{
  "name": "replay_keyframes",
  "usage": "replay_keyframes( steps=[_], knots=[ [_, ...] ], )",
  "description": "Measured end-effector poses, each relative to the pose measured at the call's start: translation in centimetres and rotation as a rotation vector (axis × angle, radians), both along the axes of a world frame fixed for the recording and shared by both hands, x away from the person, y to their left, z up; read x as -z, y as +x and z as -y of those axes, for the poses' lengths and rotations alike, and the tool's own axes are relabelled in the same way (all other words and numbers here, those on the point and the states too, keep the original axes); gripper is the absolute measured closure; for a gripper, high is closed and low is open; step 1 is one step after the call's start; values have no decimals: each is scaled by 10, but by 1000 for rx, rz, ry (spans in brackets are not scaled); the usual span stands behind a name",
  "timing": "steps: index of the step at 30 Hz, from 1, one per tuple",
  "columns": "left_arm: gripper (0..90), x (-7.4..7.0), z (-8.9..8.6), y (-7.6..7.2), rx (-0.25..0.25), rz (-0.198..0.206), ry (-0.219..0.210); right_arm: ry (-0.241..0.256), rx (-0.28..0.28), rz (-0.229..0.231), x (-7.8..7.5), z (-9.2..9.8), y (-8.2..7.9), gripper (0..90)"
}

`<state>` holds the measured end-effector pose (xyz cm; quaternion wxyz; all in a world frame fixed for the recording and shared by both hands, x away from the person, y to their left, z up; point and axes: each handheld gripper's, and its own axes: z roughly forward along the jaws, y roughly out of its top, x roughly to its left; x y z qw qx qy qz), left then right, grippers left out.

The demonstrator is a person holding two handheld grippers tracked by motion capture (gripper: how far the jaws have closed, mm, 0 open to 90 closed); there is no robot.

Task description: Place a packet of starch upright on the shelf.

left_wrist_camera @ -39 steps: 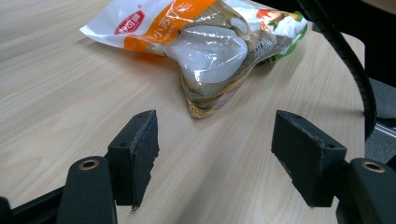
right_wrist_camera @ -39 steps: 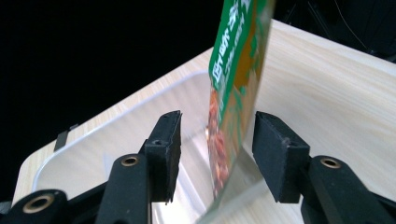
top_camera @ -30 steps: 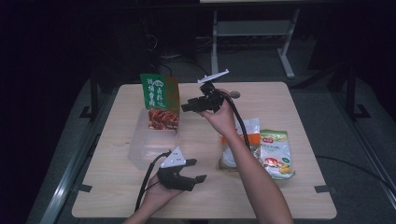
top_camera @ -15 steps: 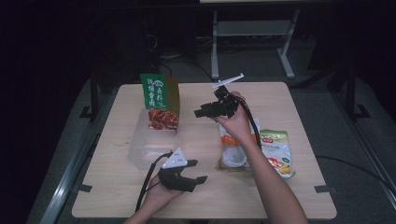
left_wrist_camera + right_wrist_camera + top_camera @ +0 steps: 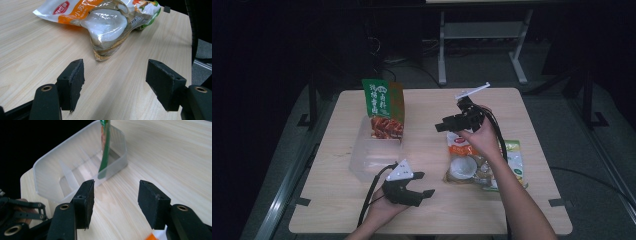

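A green snack bag (image 5: 382, 106) stands upright in the far end of a clear plastic container (image 5: 363, 162) on the left of the table. An orange-and-white food packet (image 5: 463, 161) lies at the right, overlapping a green-edged packet (image 5: 515, 165). My right gripper (image 5: 443, 125) hovers open above the table, just beyond the packets, with its jaws toward the container (image 5: 50, 170) and the bag's edge (image 5: 105, 147). My left gripper (image 5: 424, 184) rests open near the front edge and faces the orange packet (image 5: 105, 22). Nothing is between either pair of jaws.
The wooden table (image 5: 422, 210) has bare board between the container and the packets. In the right gripper view, the left gripper (image 5: 15, 220) shows at the bottom left. A white desk frame (image 5: 482, 35) stands on the dark floor behind.
My right gripper has drawn back from beside the green bag, moving right and nearer, to above the packets. The left gripper has stayed put.
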<state>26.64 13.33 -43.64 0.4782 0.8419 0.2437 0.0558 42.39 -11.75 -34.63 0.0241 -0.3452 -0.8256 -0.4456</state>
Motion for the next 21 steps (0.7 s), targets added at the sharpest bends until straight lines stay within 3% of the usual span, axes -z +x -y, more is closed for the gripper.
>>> replay_keyframes(
  steps=[12, 21],
  knots=[
    [308, 1, 2, -1, 6, 1, 0, -9, 63, -31, 8, 43, -16, 458],
    [308, 0, 2, -2, 10, 8, 7, -28, 96, -55, 18, 65, -26, 448]
  ],
)
